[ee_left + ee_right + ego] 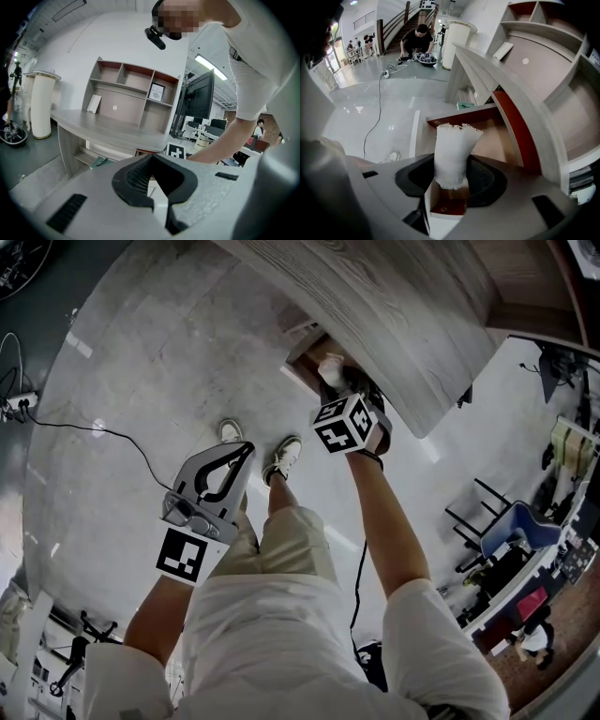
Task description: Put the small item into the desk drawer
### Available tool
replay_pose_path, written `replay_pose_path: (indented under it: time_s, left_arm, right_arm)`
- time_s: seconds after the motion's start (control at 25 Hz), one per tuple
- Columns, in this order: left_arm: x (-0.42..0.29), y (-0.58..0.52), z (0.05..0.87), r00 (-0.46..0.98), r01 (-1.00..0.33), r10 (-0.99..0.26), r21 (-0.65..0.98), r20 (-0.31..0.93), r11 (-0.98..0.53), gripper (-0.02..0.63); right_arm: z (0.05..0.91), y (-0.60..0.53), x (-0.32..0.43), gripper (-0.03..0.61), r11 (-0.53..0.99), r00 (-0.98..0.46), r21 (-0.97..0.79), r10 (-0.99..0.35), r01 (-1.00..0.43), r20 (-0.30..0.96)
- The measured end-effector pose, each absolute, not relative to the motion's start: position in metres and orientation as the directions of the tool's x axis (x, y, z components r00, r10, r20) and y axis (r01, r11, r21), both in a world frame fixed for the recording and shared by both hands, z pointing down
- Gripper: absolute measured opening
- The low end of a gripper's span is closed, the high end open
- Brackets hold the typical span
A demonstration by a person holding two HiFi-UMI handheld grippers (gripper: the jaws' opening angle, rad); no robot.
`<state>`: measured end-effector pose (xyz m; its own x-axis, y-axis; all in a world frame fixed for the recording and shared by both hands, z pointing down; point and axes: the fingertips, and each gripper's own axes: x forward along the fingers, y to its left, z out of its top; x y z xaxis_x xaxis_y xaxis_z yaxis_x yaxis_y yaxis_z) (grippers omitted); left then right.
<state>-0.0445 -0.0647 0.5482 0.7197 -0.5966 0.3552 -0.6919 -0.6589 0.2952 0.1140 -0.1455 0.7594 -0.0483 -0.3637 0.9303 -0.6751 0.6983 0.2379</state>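
Right gripper view: cloth (453, 149) in gripper (450, 182)

Head view sits above the person (281, 652), facing steeply down to the floor (122, 390), with the desk (403, 306) near at top. Left gripper view rides the left gripper (246, 448), held low, facing level toward the desk from well back. Right gripper view rides the right gripper (451, 178), close over the open drawer (492, 136). All three show the desk; head and right gripper views share drawer and white cloth (452, 150).
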Motion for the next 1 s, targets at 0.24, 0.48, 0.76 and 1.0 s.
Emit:
replay_pose_path:
  time_s: [0.24, 0.48, 0.76, 1.0]
  left_arm:
    - [-0.047, -0.061, 0.55, 0.719, -0.692, -0.592, 0.303, 0.364, -0.655, 0.006]
    - [-0.048, -0.059, 0.552, 0.724, -0.688, -0.585, 0.317, 0.366, -0.653, 0.006]
    - [-0.053, -0.058, 0.556, 0.715, -0.698, -0.592, 0.332, 0.372, -0.634, 0.006]
    - [-0.054, -0.06, 0.556, 0.712, -0.702, -0.602, 0.341, 0.362, -0.625, 0.006]
  right_arm:
    - [0.77, -0.147, 0.113, 0.19, 0.723, -0.028, 0.225, -0.32, -0.653, 0.947]
    - [0.777, -0.152, 0.116, 0.192, 0.731, -0.005, 0.221, -0.293, -0.645, 0.956]
    - [0.782, -0.155, 0.117, 0.195, 0.738, 0.004, 0.219, -0.281, -0.638, 0.96]
    - [0.785, -0.155, 0.118, 0.196, 0.735, -0.007, 0.208, -0.278, -0.646, 0.961]
